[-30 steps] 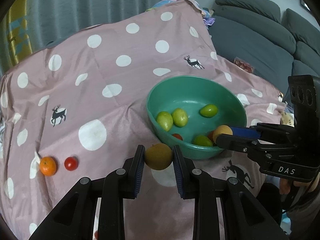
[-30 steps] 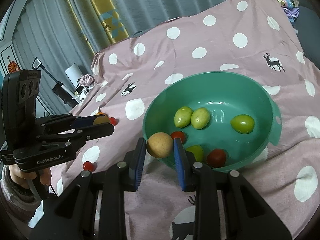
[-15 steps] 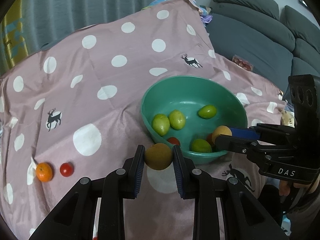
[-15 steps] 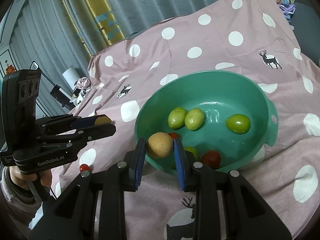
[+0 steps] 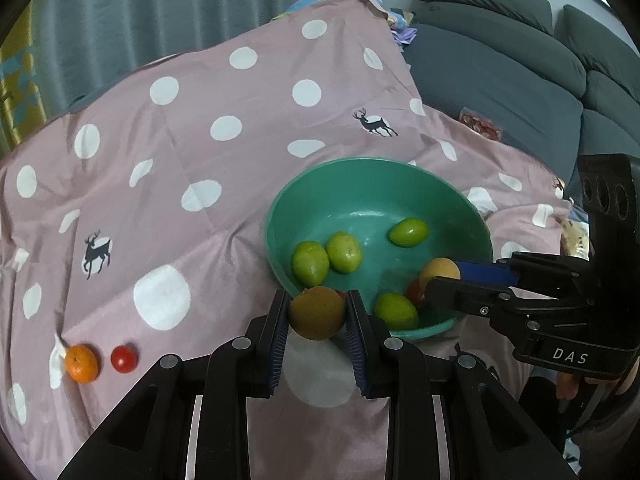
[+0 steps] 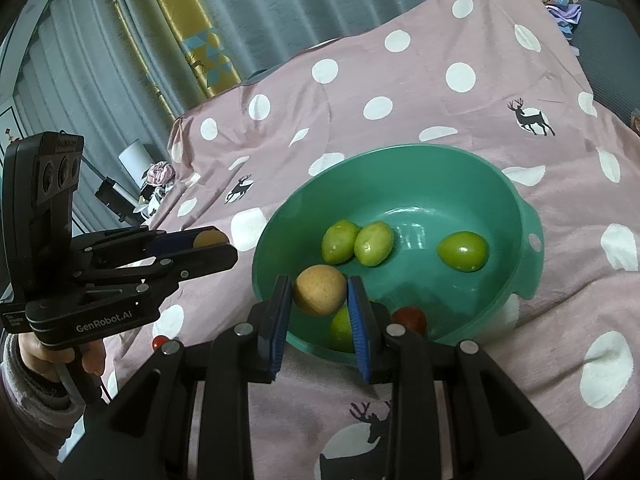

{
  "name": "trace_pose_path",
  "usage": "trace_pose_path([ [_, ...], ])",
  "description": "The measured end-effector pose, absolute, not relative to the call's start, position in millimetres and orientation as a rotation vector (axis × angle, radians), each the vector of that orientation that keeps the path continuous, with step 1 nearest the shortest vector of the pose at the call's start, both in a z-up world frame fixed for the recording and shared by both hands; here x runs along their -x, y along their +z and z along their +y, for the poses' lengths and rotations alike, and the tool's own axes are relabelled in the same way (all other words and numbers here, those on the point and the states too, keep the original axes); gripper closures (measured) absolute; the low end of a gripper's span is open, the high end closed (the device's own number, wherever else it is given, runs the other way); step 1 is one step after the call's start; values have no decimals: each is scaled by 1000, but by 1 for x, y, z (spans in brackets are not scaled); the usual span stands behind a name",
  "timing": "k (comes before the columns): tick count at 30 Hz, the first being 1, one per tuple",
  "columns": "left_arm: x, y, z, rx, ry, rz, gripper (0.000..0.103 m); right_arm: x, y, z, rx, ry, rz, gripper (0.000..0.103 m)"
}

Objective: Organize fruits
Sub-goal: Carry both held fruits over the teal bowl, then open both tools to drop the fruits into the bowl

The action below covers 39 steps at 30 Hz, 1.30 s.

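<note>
My left gripper (image 5: pixel 318 312) is shut on a brown round fruit (image 5: pixel 317 311), just at the near rim of the green bowl (image 5: pixel 360 176). My right gripper (image 6: pixel 320 292) is shut on a tan round fruit (image 6: pixel 320 289), held over the bowl's (image 6: pixel 516 208) near-left inside. In the left wrist view the right gripper (image 5: pixel 444 276) reaches in from the right with its fruit (image 5: pixel 440 270) over the bowl. The bowl holds several green fruits (image 6: pixel 463 250) and a red tomato (image 6: pixel 409 318). An orange (image 5: pixel 81 362) and a red tomato (image 5: pixel 123 358) lie on the cloth at left.
A pink polka-dot cloth with deer prints (image 5: pixel 200 140) covers the surface. A grey sofa (image 5: pixel 500 64) stands behind on the right, curtains (image 6: pixel 240 8) at the back. A hand (image 6: pixel 48 356) holds the left gripper; a small red tomato (image 6: pixel 159 342) lies below it.
The left gripper with its brown fruit has moved toward the bowl; the orange and tomato on the cloth have slid left in its view. The right gripper has hardly moved.
</note>
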<state>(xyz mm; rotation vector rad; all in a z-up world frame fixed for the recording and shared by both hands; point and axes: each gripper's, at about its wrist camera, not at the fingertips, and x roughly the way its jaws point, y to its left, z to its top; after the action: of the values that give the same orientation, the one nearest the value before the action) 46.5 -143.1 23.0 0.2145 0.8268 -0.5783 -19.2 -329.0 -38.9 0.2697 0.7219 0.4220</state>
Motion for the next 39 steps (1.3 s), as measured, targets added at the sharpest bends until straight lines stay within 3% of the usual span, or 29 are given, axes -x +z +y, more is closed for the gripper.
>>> trace_pose_path([
  [39,-72,10,-180,-300,-600,841,75,2,-43,-340,-269,368,727,73],
])
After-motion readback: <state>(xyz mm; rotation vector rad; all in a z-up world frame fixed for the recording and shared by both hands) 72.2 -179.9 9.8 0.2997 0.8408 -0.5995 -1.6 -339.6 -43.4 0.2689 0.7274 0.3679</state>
